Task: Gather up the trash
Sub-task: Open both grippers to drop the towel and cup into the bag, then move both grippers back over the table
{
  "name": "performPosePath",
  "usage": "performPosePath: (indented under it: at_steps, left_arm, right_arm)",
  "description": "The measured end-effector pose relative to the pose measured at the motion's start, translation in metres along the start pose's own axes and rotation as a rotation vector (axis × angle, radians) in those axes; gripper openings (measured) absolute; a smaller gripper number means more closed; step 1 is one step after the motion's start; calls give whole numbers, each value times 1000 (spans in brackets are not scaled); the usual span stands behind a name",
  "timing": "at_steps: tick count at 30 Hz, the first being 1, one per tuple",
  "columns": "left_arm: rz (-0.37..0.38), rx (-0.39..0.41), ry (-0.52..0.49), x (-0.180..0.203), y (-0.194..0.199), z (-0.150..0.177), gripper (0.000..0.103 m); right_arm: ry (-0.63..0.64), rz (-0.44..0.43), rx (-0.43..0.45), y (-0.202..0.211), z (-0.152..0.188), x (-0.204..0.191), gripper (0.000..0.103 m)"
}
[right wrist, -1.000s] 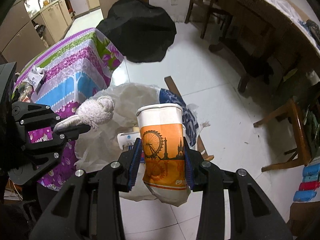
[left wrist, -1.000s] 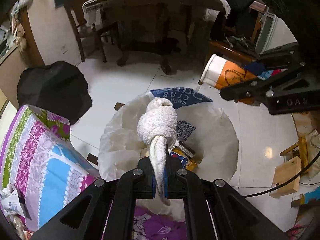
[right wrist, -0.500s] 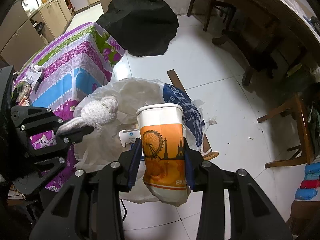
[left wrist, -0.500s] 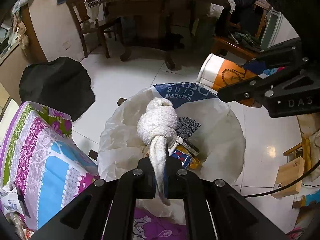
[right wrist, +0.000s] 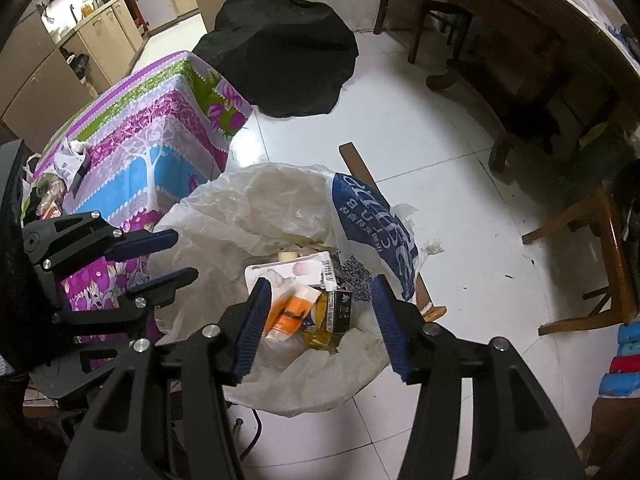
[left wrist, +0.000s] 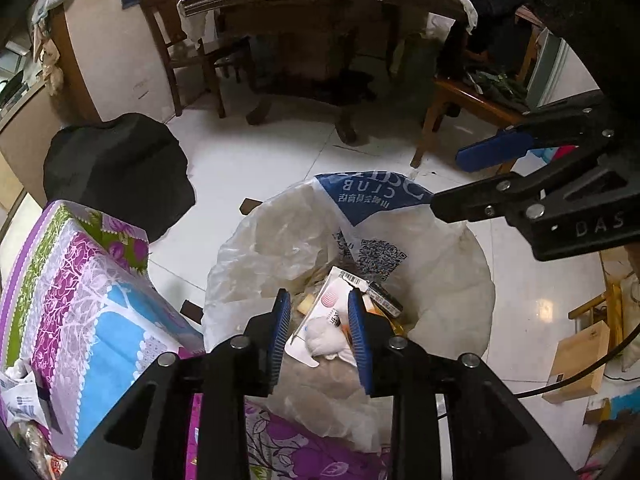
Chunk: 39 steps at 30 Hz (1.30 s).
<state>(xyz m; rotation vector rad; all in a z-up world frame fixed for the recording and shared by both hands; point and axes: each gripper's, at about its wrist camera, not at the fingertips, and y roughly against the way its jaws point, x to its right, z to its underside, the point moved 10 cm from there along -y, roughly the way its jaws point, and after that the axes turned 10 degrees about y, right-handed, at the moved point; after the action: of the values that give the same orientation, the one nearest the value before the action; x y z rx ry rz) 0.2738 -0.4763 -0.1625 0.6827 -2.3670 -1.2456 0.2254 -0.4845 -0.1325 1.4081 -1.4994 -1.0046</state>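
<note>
While both grippers hang over the mouth of the trash bag (right wrist: 248, 216), neither holds anything. The left gripper (left wrist: 319, 330) has just been opening; its blue pads stand a little apart with nothing pressed between them, and a white crumpled wad (left wrist: 325, 338) lies in the bag below the gap. The right gripper (right wrist: 320, 320) has likewise just been opening and stands wider, empty, with an orange paper cup (right wrist: 290, 312) lying among the rubbish beneath it. Beside these sit a white carton (right wrist: 296, 270) and a dark small box (right wrist: 339, 312). So the drop-off step looks finished for this pair of items.

Just beside the bag is a counter under a flowered cloth (right wrist: 132, 152), with some scraps at its near corner that may be more trash. Farther across the tiled floor (right wrist: 420, 128) lies a black heap (right wrist: 280, 48), and beyond it a wooden dining table (left wrist: 320, 4) with chairs. The next move, as I judge it, calls for lifting both grippers clear of the bag's rim without snagging the thin plastic, then finding the next piece.
</note>
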Motion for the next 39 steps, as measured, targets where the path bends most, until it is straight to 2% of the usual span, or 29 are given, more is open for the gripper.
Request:
performPosePath:
  at_steps: [12,19,29,39]
  left_arm:
    - [-53,20,-11,-6,10,8,31]
    - [-149,97,40,-34,29,12,33]
    - [-239,115,133,-85,55,39,33]
    - [-267,153,175,-112,90,71,33]
  right_arm:
    - [21,26,-5,4,2,-7,50]
    - [-4,26,77,7,-7,-16,50]
    - [13,-10,92,-14,-12,-51,50]
    - [32,-7,156,-20,-19,-91,50]
